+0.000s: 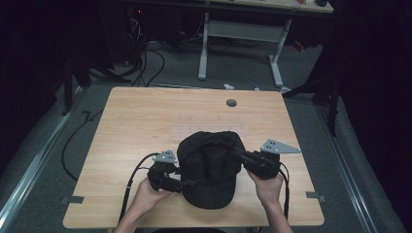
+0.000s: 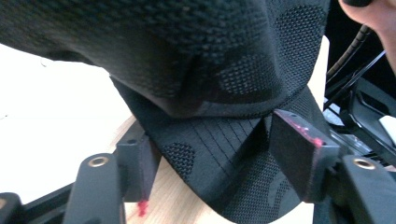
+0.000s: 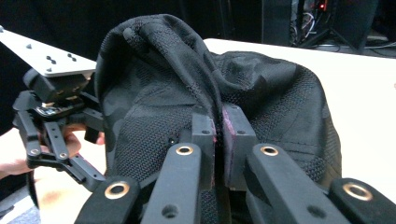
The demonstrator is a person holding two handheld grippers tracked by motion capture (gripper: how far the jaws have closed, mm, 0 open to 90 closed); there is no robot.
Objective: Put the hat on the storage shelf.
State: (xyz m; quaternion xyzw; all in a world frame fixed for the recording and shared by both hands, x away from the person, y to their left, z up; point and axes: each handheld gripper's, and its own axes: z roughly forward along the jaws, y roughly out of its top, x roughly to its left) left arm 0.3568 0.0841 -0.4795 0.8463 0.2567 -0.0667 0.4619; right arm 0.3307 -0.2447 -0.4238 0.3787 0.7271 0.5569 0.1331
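Your left hand [image 1: 145,194] holds the left gripper [image 1: 187,183] at the near left of the wooden surface [image 1: 136,126], its grey three-cornered plate [image 1: 165,156] on top and its cable [image 1: 130,187] trailing back toward you. In the left gripper view its jaws stand spread apart, released, with the brim of the black cap [image 2: 224,154] lying between them. The left pad sits beside the brim's edge; the right pad [image 2: 299,158] is close against the brim's other side, and you cannot tell whether it touches. Pink marks show on both pads. Above the jaws the cap's mesh crown hangs over the brim, and bare wood shows below it.

The black cap [image 1: 211,167] rests on the surface between your two grippers, brim toward you, crown rumpled and pushed up. Beyond it, well away from both sets of jaws, a small grey round plug [image 1: 231,103] sits in the surface near the far edge.

Your right hand [image 1: 267,187] holds the right gripper [image 1: 238,155] at the cap's right side. In the right gripper view its jaws are clenched on a raised fold of the crown fabric [image 3: 212,100], the pads pressed together with the cloth pinched up between them. The fold rises straight above the jaws, and the rest of the crown bulges to the jaws' right. To the jaws' left in that view, your other gripper [image 3: 56,116] and hand sit just beside the cap.
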